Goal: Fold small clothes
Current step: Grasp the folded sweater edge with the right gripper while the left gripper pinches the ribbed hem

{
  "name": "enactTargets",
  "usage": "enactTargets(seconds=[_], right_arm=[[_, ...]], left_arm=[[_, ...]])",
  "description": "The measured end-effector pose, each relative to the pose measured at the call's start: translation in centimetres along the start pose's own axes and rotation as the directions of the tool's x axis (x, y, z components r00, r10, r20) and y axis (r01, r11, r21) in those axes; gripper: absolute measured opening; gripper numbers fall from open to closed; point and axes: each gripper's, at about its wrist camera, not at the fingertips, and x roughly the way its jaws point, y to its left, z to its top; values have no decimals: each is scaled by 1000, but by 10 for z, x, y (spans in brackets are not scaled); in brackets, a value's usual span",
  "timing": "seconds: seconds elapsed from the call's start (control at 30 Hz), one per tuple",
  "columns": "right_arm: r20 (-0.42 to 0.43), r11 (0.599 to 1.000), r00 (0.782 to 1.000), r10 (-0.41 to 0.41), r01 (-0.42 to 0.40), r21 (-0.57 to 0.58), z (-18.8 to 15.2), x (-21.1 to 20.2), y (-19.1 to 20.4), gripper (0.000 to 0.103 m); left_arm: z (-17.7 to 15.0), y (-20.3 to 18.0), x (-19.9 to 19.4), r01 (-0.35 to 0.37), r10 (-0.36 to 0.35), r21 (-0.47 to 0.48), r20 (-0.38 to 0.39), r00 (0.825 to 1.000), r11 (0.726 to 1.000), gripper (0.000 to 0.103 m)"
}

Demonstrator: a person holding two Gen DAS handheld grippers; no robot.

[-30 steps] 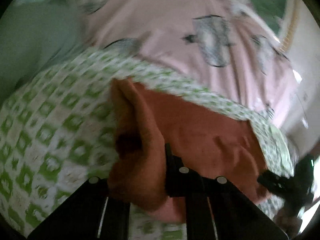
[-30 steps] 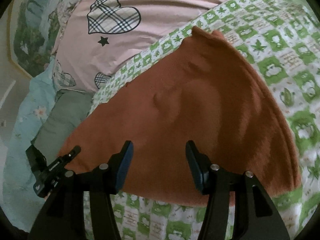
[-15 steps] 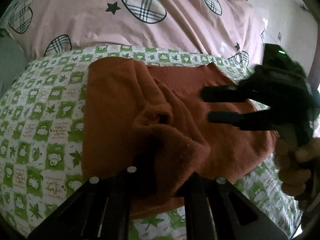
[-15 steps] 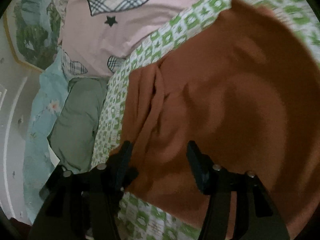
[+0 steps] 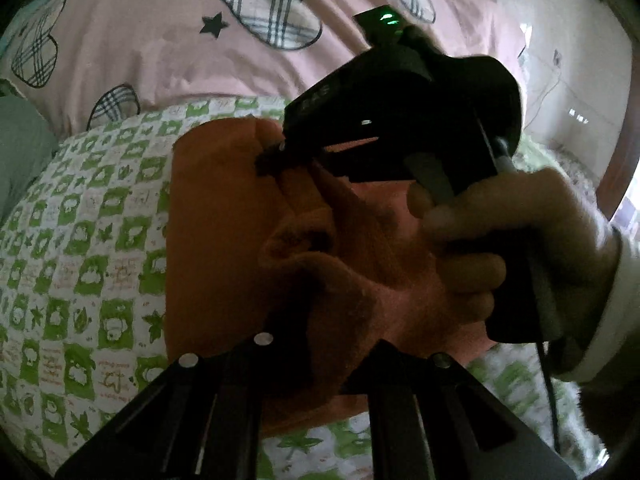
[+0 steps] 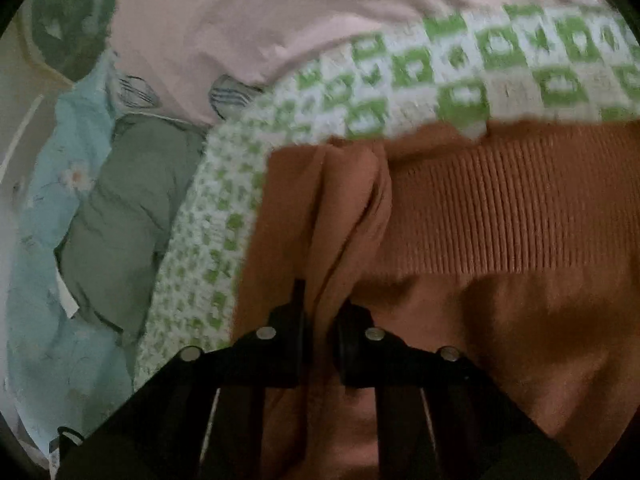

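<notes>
A green-and-white checked sheet (image 5: 80, 264) covers the bed, with a pink quilt (image 5: 160, 40) (plaid hearts, black stars) across the top of the frame and a grey-green cloth (image 6: 132, 208) at the left of the right wrist view. The rust-orange garment (image 5: 224, 240) lies at centre on the sheet, ribbed band (image 6: 500, 200) toward the upper right. The right gripper (image 6: 320, 320) pinches a raised fold of it; the left gripper (image 5: 332, 344) has bunched fabric between its fingers, grip uncertain.

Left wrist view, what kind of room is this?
Probably a bedroom: the orange garment lies on a green-checked sheet, beside a pink heart-print duvet and a folded grey-green blanket.
</notes>
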Motion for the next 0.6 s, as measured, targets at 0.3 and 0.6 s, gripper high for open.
enactTargets(seconds=[0.3, 0.6], right_arm=[[194, 991, 973, -124, 130, -21, 5, -137, -41, 10], [143, 965, 959, -246, 228, 126, -23, -152, -135, 10]], left_arm=[[48, -94, 3, 251, -252, 42, 16, 968, 967, 9], [30, -158, 61, 294, -285, 74, -108, 952, 953, 9]])
